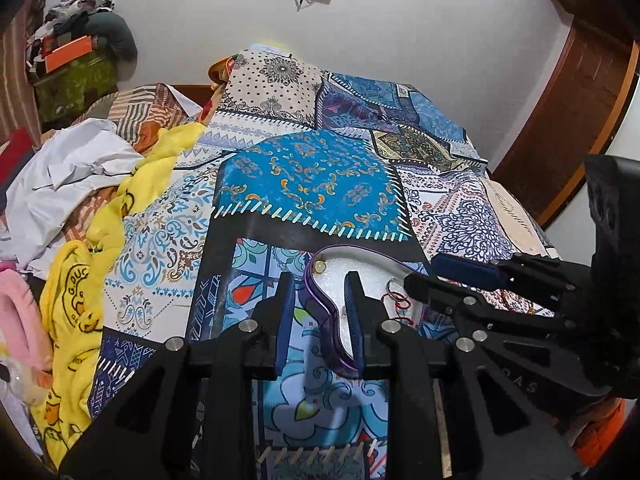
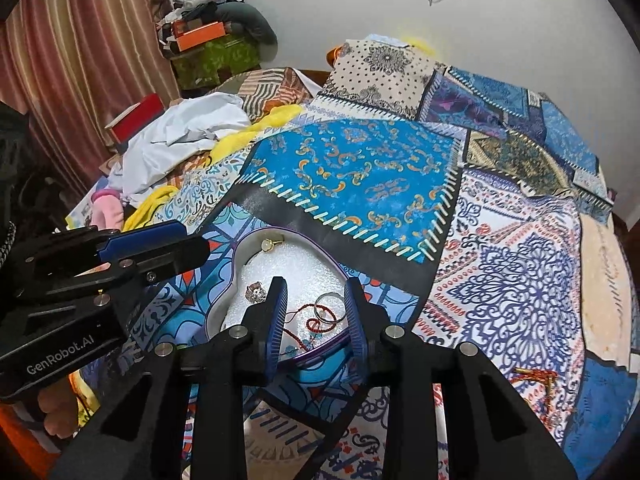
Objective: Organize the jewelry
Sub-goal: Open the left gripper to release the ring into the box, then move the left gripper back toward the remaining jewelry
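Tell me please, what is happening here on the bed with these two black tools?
A person holds a gripper in each hand over a small purple-rimmed tray on a patchwork bedspread. In the tray lie a gold ring, a stone ring, a silver ring and a red bead string. The right gripper hovers over the silver ring, jaws apart and holding nothing. The left gripper straddles the tray's rim, also empty.

A bedroom in a home

Ahead of the tools lies a bed under a patchwork bedspread (image 2: 360,176); to their left are crumpled clothes (image 2: 176,136), a striped curtain (image 2: 80,52) and piled bundles (image 2: 212,36) by the wall
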A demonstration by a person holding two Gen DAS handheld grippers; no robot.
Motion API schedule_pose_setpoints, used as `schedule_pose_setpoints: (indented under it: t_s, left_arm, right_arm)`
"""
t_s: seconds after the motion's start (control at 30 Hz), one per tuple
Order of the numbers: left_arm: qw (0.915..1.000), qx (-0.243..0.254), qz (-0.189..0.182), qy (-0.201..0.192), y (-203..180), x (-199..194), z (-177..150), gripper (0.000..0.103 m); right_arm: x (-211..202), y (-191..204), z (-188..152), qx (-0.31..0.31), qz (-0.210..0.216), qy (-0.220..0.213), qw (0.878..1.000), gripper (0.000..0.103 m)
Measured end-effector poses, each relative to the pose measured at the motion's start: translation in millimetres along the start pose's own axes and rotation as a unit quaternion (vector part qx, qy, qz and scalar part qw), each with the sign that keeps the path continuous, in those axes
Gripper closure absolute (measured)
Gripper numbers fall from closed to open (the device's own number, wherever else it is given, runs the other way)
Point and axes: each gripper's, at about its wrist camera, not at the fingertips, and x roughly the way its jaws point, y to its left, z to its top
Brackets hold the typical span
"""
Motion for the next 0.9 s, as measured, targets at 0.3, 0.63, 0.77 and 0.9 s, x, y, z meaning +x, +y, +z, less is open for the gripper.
schedule_pose_setpoints:
  t_s: [0.3, 0.63, 0.77, 0.9]
  left_arm:
    - [0.9997, 0.015, 0.0, -0.021, -19.1, -27.2, 3.3, 0.071]
    - [0.9985, 0.045, -0.008, -0.03, -61.4, -43.3, 2.8, 0.064]
    - [0.9978, 0.061, -0.013, -0.025, -82.7, -41.4, 0.8, 0.063]
    - [0.9967, 0.077, -0.022, -0.017, -107.2, -33.6, 0.9, 0.062]
  right_arm:
    - [-33.7, -6.1, -0.8, 0.01, -0.013, -0.031, 0.999, 0.076]
    - [-75.9, -35.0, -15.5, 0.04, -0.033, -0.066, 0.996, 0.072]
    - [-92.0, -55.5, -25.0, 0.059, -0.045, -0.082, 0.994, 0.066]
    - [-107.6, -80.7, -37.3, 0.073, -0.077, -0.089, 0.99, 0.066]
